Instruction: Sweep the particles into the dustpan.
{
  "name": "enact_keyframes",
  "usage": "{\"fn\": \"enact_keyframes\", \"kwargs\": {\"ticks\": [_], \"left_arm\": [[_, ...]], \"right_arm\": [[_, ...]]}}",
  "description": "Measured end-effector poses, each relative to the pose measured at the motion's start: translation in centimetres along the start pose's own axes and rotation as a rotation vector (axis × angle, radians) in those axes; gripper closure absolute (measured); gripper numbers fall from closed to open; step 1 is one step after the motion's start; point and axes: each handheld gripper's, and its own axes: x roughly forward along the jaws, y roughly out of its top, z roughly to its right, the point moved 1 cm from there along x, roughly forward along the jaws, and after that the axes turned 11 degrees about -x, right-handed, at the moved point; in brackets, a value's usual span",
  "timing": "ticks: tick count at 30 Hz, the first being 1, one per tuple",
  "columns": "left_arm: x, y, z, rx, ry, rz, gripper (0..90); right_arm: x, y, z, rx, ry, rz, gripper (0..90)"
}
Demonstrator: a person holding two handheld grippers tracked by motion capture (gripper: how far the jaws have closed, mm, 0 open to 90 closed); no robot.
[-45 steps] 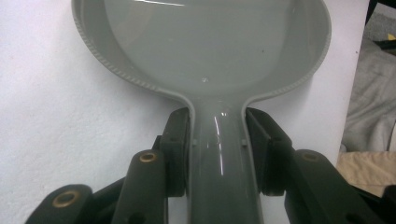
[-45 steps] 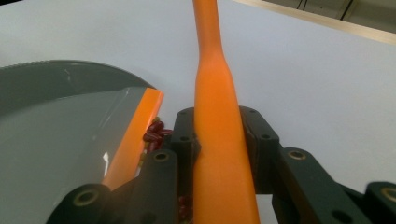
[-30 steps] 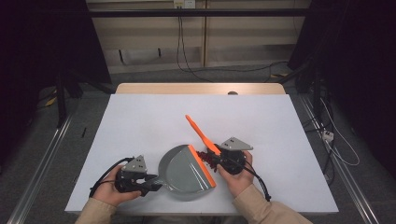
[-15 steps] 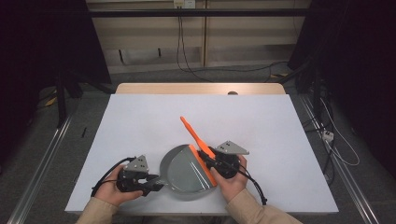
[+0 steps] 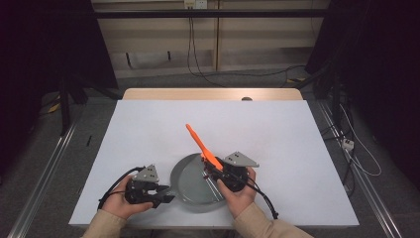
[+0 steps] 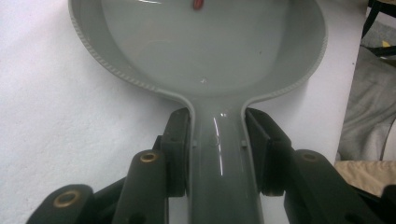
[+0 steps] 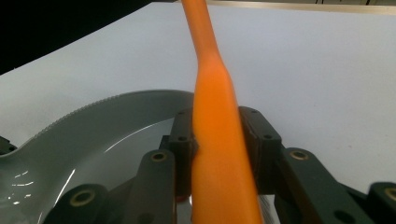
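1. White tabletop (image 5: 148, 129) under a dark room, cables trailing along the floor behind, and both hands are busy at the near edge.
2. Down at the left, the left gripper (image 5: 161, 194) has its jaws clamped on the handle of the grey pan (image 5: 190, 183); the left gripper view has that handle (image 6: 219, 154) pinched squarely between both pads.
3. Pan sits flat on the table near the person, between the two hands.
4. Over to the right gripper (image 5: 214, 171): jaws closed on an orange utensil (image 5: 200, 145), its long handle angled up and away over the pan's far rim.
5. Its working end is hidden below the jaws, so what it touches I can't tell.
6. Risk from here, as I judge it: the utensil is smooth and tapered, and a hard push could make it twist or slide in the pads.
7. Second worry: pressing down near the rim could tip or skid the pan if the left grip loosens.
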Motion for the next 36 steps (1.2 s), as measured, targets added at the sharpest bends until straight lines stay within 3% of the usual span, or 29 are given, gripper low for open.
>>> {"fn": "enact_keyframes", "kwargs": {"ticks": [19,21,28,32,36], "left_arm": [[0.0,0.0,0.0,-0.002,0.0,0.001,62.9],[0.0,0.0,-0.1,-0.003,-0.012,0.006,62.9],[0.0,-0.1,-0.1,0.001,-0.014,0.005,62.8],[-0.1,-0.1,-0.1,-0.004,-0.005,0.006,62.9],[0.0,-0.1,-0.2,-0.005,-0.015,0.009,62.8]], "right_arm": [[-0.2,0.3,-0.6,-0.031,-0.001,0.001,68.8],[-0.2,0.5,-0.9,-0.02,0.011,0.01,68.9],[0.5,1.3,-2.5,-0.062,0.052,0.004,69.2],[0.7,1.6,-3.0,-0.044,0.08,0.014,69.7],[0.3,2.2,-2.1,0.0,0.115,0.052,69.7]]}}
